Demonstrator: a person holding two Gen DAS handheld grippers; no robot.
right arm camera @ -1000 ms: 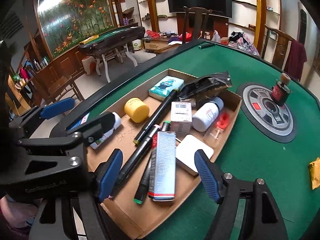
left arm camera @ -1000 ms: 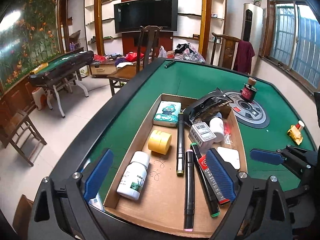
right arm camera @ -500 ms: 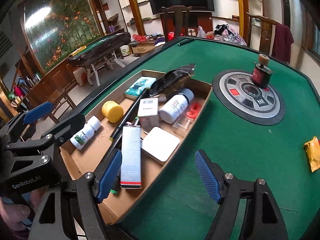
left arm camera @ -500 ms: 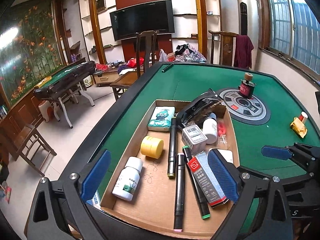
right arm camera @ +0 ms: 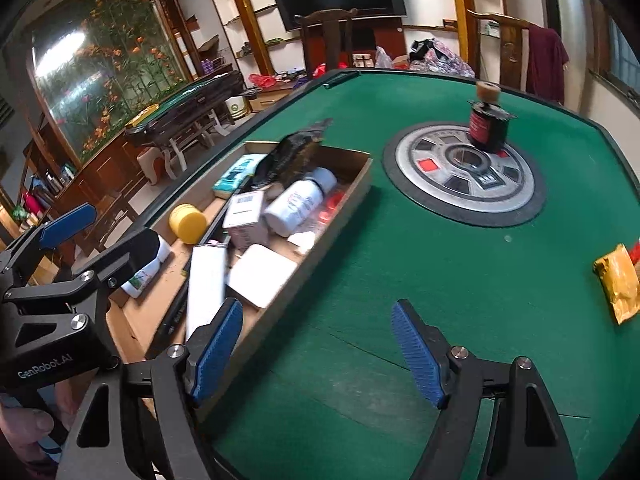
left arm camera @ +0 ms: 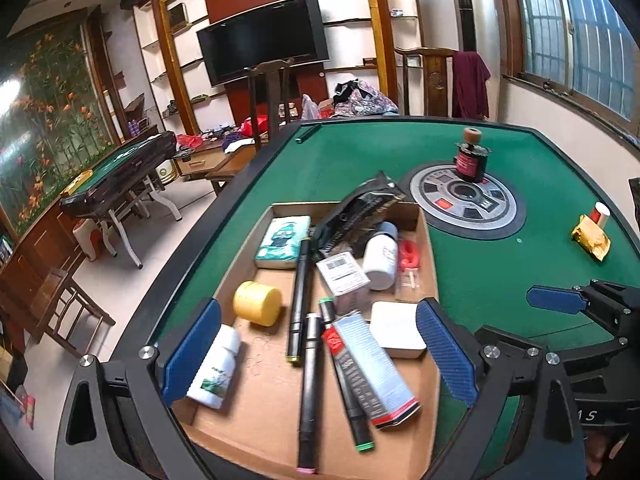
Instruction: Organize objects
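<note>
A cardboard tray (left arm camera: 264,412) (right arm camera: 344,204) on the green table holds several things: markers (left arm camera: 310,384), a long box (left arm camera: 372,368), white bottles (left arm camera: 214,368) (right arm camera: 294,202), a yellow jar (left arm camera: 258,304), a tissue pack (left arm camera: 284,240), a black pouch (left arm camera: 360,208) and a white flat case (left arm camera: 398,328). My left gripper (left arm camera: 320,356) is open and empty above the tray's near end. My right gripper (right arm camera: 320,354) is open and empty over bare felt just right of the tray. A yellow packet (right arm camera: 618,280) (left arm camera: 592,238) and a dark bottle (right arm camera: 488,120) (left arm camera: 470,158) stand outside the tray.
A round grey control panel (right arm camera: 464,176) sits in the table's centre under the dark bottle. A small white and red container (left arm camera: 602,212) stands by the yellow packet. Chairs, a second table and a TV are beyond the table's far edge.
Both grippers have moved right and pulled up. The right gripper has left the tray and now hangs over the felt. Both stay open and empty.
</note>
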